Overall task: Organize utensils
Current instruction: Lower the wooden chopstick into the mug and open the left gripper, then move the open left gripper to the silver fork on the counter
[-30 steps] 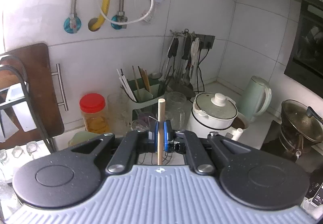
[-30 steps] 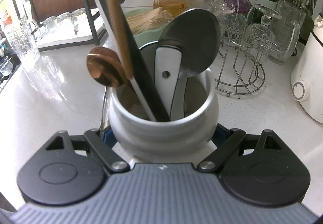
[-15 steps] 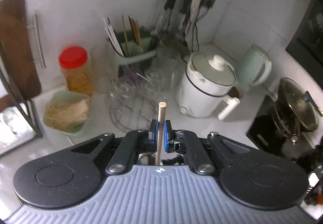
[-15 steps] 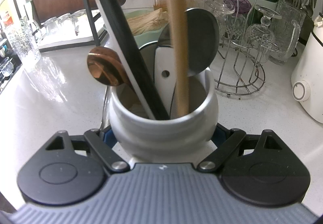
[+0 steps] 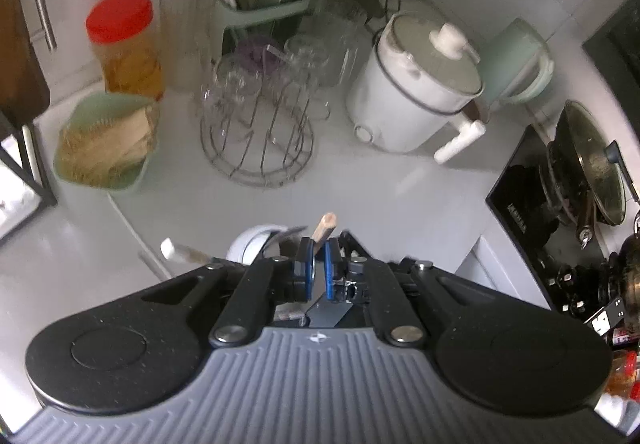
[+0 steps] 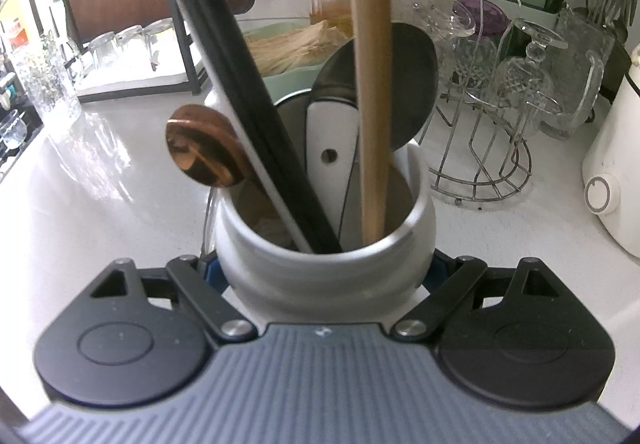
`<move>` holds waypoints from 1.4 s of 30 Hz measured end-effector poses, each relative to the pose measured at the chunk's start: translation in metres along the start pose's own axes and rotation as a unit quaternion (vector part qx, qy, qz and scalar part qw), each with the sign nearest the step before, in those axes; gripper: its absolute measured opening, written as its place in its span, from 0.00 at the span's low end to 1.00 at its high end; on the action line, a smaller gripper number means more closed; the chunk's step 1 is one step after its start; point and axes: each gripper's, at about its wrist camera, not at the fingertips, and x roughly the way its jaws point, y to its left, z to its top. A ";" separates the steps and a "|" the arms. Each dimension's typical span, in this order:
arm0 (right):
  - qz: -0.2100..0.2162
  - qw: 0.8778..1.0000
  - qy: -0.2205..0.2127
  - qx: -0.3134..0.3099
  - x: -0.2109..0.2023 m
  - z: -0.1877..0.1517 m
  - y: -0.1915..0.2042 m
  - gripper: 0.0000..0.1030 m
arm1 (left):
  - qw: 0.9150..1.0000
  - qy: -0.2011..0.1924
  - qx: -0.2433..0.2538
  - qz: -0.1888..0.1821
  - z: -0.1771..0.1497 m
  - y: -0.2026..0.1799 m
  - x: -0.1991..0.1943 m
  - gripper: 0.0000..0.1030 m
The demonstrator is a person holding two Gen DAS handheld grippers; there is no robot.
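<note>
The left gripper (image 5: 316,264) is clamping a wooden stick (image 6: 370,84) inside the white holder (image 6: 324,264) the right gripper (image 6: 324,276) is gripping, the glass rack (image 6: 484,148) standing beside that holder.

White glossy bench (image 5: 400,200) carried a round wire glass rack (image 5: 256,140), white lidded cooker pot (image 5: 416,92), pale green bowl of straw-coloured strands (image 5: 104,144), red-capped amber jar (image 5: 124,44), white ceramic utensil crock (image 6: 324,260).
</note>
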 end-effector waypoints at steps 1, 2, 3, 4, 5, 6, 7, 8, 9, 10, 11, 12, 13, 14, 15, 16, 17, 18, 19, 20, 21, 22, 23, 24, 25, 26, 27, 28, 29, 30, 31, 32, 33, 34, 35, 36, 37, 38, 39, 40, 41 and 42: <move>0.001 1.000 0.000 0.001 0.000 0.000 0.000 0.89 | 1.000 0.003 -0.004 0.000 -0.001 0.001 0.003 0.07; 0.001 1.000 -0.001 0.002 0.000 0.000 0.000 0.89 | 1.000 0.006 -0.008 -0.003 -0.002 0.002 0.006 0.07; 0.001 1.000 -0.001 0.002 -0.001 -0.002 0.000 0.89 | 1.000 0.007 -0.011 -0.006 -0.002 0.003 0.007 0.07; 0.002 1.000 -0.001 0.003 -0.001 -0.003 0.000 0.89 | 1.000 0.006 -0.014 -0.008 -0.003 0.004 0.008 0.07; 0.002 1.000 -0.001 0.003 -0.001 -0.003 0.000 0.89 | 1.000 0.003 -0.017 -0.010 -0.003 0.005 0.009 0.07; 0.002 1.000 -0.002 0.004 -0.001 -0.003 0.000 0.89 | 1.000 -0.001 -0.017 -0.013 -0.002 0.005 0.008 0.07; 0.002 1.000 -0.001 0.004 -0.001 -0.003 -0.001 0.89 | 1.000 -0.005 -0.017 -0.015 -0.002 0.005 0.007 0.07; 0.002 1.000 0.000 0.005 -0.001 -0.003 -0.001 0.89 | 1.000 -0.013 -0.015 -0.014 -0.002 0.004 0.006 0.07; 0.002 1.000 0.000 0.005 -0.001 -0.003 -0.001 0.89 | 1.000 -0.022 -0.013 -0.013 -0.002 0.003 0.003 0.07; 0.003 1.000 0.001 0.005 -0.001 -0.003 -0.002 0.89 | 0.999 -0.030 -0.011 -0.011 -0.003 0.003 0.000 0.08; 0.003 1.000 0.002 0.005 0.000 -0.002 -0.002 0.89 | 0.999 -0.037 -0.011 -0.009 -0.004 0.002 -0.002 0.08; 0.002 1.000 0.003 0.005 0.000 -0.002 -0.002 0.89 | 0.999 -0.044 -0.012 -0.008 -0.004 0.002 -0.005 0.09; 0.002 1.000 0.004 0.005 0.000 -0.002 -0.002 0.89 | 0.998 -0.053 -0.014 -0.005 -0.006 0.002 -0.009 0.15; 0.002 1.000 0.004 0.006 0.001 -0.001 -0.002 0.89 | 0.998 -0.062 -0.017 -0.002 -0.008 0.003 -0.013 0.23; 0.002 1.000 0.004 0.006 0.001 -0.001 -0.002 0.89 | 0.997 -0.070 -0.021 0.003 -0.010 0.004 -0.017 0.26; 0.002 1.000 0.003 0.006 0.001 -0.001 -0.003 0.89 | 0.996 -0.082 -0.023 0.008 -0.014 0.005 -0.021 0.27; 0.002 1.000 0.002 0.006 0.001 -0.001 -0.003 0.89 | 0.995 -0.093 -0.025 0.011 -0.017 0.007 -0.026 0.27; 0.002 1.000 0.002 0.007 0.001 -0.002 -0.003 0.89 | 0.994 -0.103 -0.028 0.015 -0.021 0.008 -0.031 0.27; 0.002 1.000 0.001 0.008 0.002 -0.002 -0.003 0.89 | 0.993 -0.114 -0.034 0.020 -0.025 0.010 -0.037 0.27; 0.002 1.000 0.001 0.009 0.002 -0.002 -0.003 0.89 | 0.991 -0.123 -0.037 0.025 -0.029 0.013 -0.042 0.27; 0.002 1.000 0.001 0.010 0.002 -0.003 -0.003 0.89 | 0.990 -0.133 -0.041 0.033 -0.034 0.015 -0.047 0.27; 0.002 1.000 0.000 0.012 0.002 -0.003 -0.003 0.89 | 0.988 -0.142 -0.044 0.038 -0.038 0.017 -0.052 0.27; 0.001 1.000 0.000 0.012 0.001 -0.003 -0.003 0.89 | 0.987 -0.149 -0.046 0.042 -0.043 0.020 -0.056 0.27; 0.000 1.000 0.000 0.013 0.001 -0.003 -0.003 0.89 | 0.985 -0.156 -0.049 0.050 -0.048 0.022 -0.060 0.27; -0.001 1.000 0.001 0.015 0.001 -0.003 -0.004 0.89 | 0.984 -0.162 -0.053 0.058 -0.052 0.025 -0.064 0.27; -0.002 1.000 0.001 0.015 0.001 -0.003 -0.003 0.89 | 0.982 -0.168 -0.057 0.063 -0.057 0.028 -0.067 0.27; -0.004 1.000 0.000 0.015 0.001 -0.003 -0.002 0.89 | 0.981 -0.172 -0.062 0.067 -0.061 0.031 -0.069 0.27; -0.005 1.000 0.001 0.016 0.001 -0.003 -0.002 0.89 | 0.979 -0.177 -0.069 0.069 -0.065 0.034 -0.072 0.27; -0.005 1.000 0.000 0.017 0.001 -0.004 -0.002 0.89 | 0.978 -0.181 -0.076 0.070 -0.069 0.038 -0.074 0.27; -0.005 1.000 0.000 0.018 0.000 -0.004 -0.002 0.89 | 0.977 -0.185 -0.081 0.073 -0.073 0.041 -0.075 0.27; -0.006 1.000 0.000 0.019 0.000 -0.004 -0.002 0.89 | 0.975 -0.189 -0.086 0.077 -0.077 0.044 -0.077 0.27; -0.007 1.000 0.001 0.020 0.000 -0.004 -0.002 0.89 | 0.974 -0.192 -0.092 0.080 -0.081 0.047 -0.077 0.27; -0.008 1.000 0.001 0.020 -0.001 -0.004 -0.002 0.89 | 0.973 -0.193 -0.098 0.082 -0.084 0.050 -0.077 0.27; -0.009 1.000 0.002 0.022 -0.001 -0.004 -0.002 0.89 | 0.972 -0.194 -0.106 0.082 -0.087 0.054 -0.076 0.27; -0.011 1.000 0.003 0.023 -0.001 -0.004 -0.003 0.89 | 0.971 -0.194 -0.114 0.082 -0.090 0.058 -0.074 0.27; -0.012 1.000 0.004 0.024 -0.001 -0.004 -0.003 0.89 | 0.970 -0.193 -0.123 0.083 -0.093 0.063 -0.071 0.27; -0.013 1.000 0.005 0.026 -0.002 -0.004 -0.004 0.89 | 0.969 -0.190 -0.131 0.085 -0.096 0.067 -0.068 0.27; -0.015 1.000 0.006 0.027 -0.002 -0.004 -0.005 0.89 | 0.969 -0.186 -0.141 0.084 -0.099 0.073 -0.064 0.27; -0.016 0.999 0.008 0.029 -0.003 -0.004 -0.007 0.89 | 0.968 -0.183 -0.149 0.082 -0.102 0.078 -0.059 0.27; -0.017 0.999 0.009 0.031 -0.004 -0.005 -0.008 0.89 | 0.968 -0.178 -0.160 0.079 -0.105 0.083 -0.052 0.27; -0.018 0.999 0.012 0.032 -0.005 -0.005 -0.010 0.89 | 0.968 -0.171 -0.168 0.079 -0.108 0.088 -0.045 0.27; -0.018 0.999 0.014 0.033 -0.006 -0.006 -0.011 0.89 | 0.968 -0.166 -0.172 0.078 -0.112 0.092 -0.038 0.27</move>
